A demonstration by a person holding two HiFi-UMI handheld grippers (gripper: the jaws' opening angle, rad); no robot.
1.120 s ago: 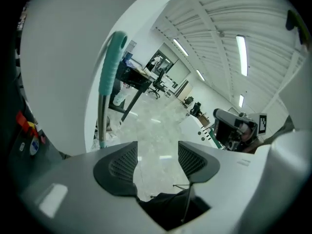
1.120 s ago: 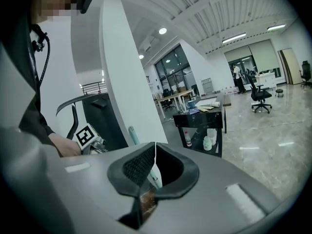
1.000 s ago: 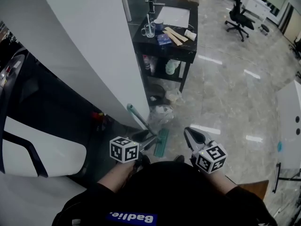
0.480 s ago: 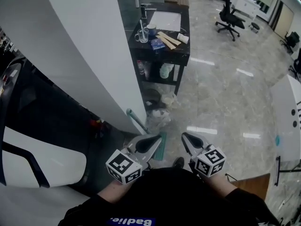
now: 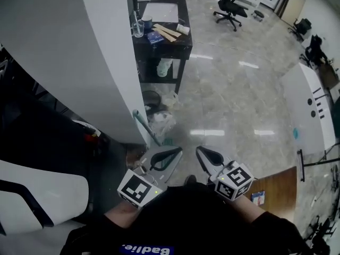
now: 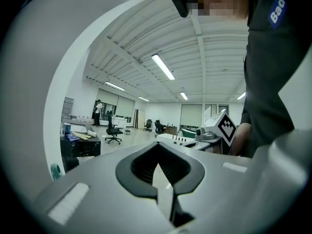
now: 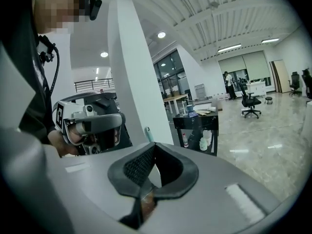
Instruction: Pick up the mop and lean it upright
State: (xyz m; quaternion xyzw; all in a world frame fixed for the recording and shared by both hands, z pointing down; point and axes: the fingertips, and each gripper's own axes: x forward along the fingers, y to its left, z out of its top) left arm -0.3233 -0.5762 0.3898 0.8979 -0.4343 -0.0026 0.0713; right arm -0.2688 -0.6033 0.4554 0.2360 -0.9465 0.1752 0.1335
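Though it earlier gaped at the mop (image 5: 146, 127), the left gripper (image 5: 179, 150), like the right gripper (image 5: 199, 149), is clenched empty: plain in their own views, merely likely overhead.

Overhead, office floor: mop (image 5: 146, 127) w/ teal handle stands tilted against curved white wall (image 5: 101, 52). Just below its lower end, left gripper (image 5: 176, 152) & right gripper (image 5: 201, 151) sit side by side, tips pointing up-frame. Behind: black cart (image 5: 159, 42) w/ cup (image 5: 138, 30) & blue box (image 5: 155, 37) on top; office chair (image 5: 227, 7) far back on glossy marble floor (image 5: 234, 100).
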